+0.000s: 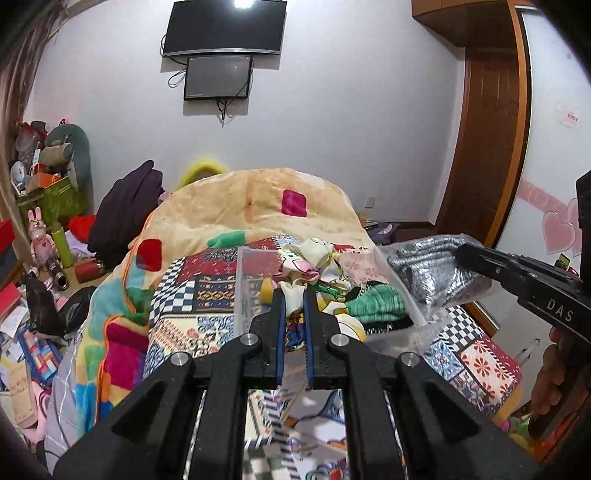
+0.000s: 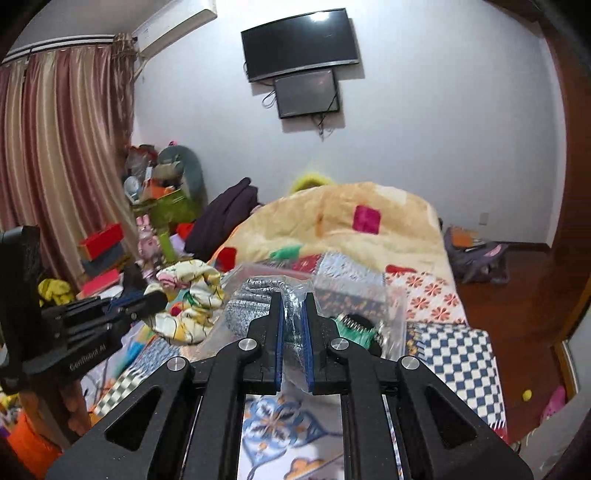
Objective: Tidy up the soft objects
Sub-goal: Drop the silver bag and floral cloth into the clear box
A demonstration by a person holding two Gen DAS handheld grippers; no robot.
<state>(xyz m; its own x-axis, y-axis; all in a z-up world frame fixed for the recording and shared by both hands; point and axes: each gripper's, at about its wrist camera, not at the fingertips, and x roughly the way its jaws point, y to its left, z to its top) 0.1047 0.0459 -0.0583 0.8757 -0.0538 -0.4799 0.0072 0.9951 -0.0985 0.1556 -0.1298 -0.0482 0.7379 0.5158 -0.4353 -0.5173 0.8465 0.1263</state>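
The printed cloth (image 1: 314,266), cream with cartoon figures, is pinched between the fingers of the left gripper (image 1: 294,295) in the left wrist view; the jaws are almost closed, with only the fabric between the blue pads. The cloth hangs above a clear plastic bag (image 1: 413,321) that lies open on the bed (image 1: 476,362). Inside the bag a green knitted piece (image 1: 373,304) shows. Just in front of the fingers, on the left, stands a clear stiff edge of plastic (image 1: 243,288), close to the cloth. From the right the right gripper (image 1: 476,258) comes in, closed on a grey knitted item (image 1: 432,266) wrapped in plastic. Behind rises a yellow blanket (image 1: 251,206) with coloured squares, and a television (image 1: 225,27) hangs on the wall.

In the right wrist view the grey knitted item (image 2: 258,299) sits between the narrow jaws of the right gripper (image 2: 293,306), held through its clear wrapping. The green knitted piece (image 2: 356,328) lies just right of the fingers, under the bag (image 2: 391,306). The left gripper (image 2: 151,299) enters from the left with the printed cloth (image 2: 192,295) bunched at its tip, near the grey item. The patchwork cover of the bed (image 2: 458,354) is below, and curtains (image 2: 62,147) hang at the left.
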